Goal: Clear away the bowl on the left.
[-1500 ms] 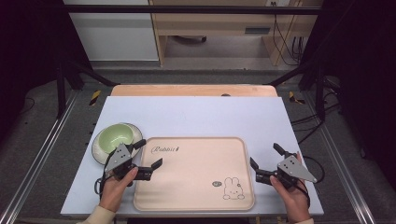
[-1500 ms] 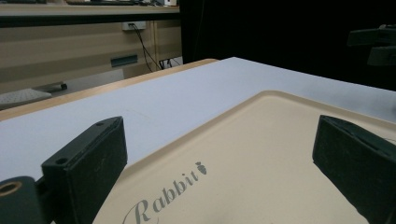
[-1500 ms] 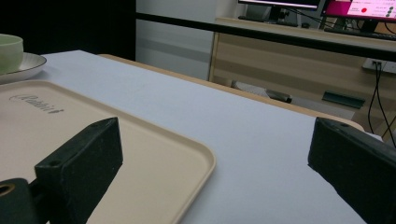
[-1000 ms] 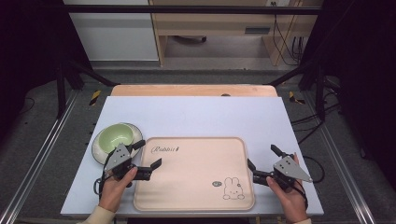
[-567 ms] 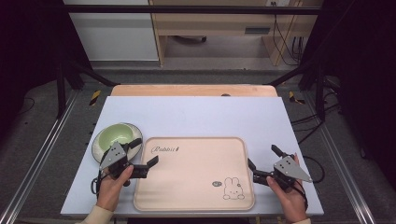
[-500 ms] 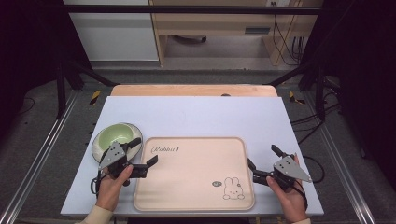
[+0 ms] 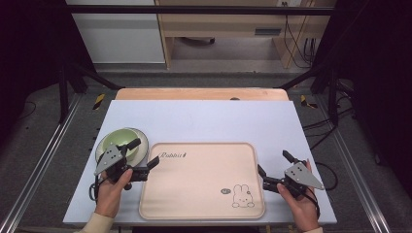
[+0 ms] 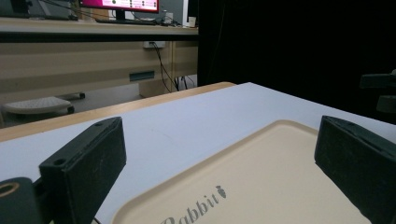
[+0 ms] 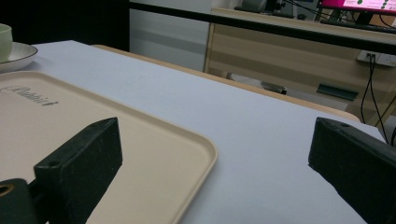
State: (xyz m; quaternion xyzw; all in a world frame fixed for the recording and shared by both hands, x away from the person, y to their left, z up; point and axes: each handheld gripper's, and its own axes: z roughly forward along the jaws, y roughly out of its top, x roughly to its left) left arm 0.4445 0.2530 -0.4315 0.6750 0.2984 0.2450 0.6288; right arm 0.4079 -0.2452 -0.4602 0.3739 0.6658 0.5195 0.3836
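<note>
At the left side of the pale blue-grey table top (image 7: 204,116), a light green bowl (image 7: 118,139) sits on a round white plate with a grey rim (image 7: 104,146), just beside the left edge of the tray. The left gripper (image 7: 144,155) is held by the person's left hand (image 7: 112,187); its 2 black jaws are spread wide apart and grasp nothing, 1 over the bowl and 1 over the tray's left rim. In the middle lies the flat beige rectangular plastic tray with the word "Rabbit" and a small rabbit drawing (image 7: 204,179). At the right, the right gripper (image 7: 273,164), in the right hand (image 7: 301,204), has its jaws also wide open and empty, near the tray's right edge.
</note>
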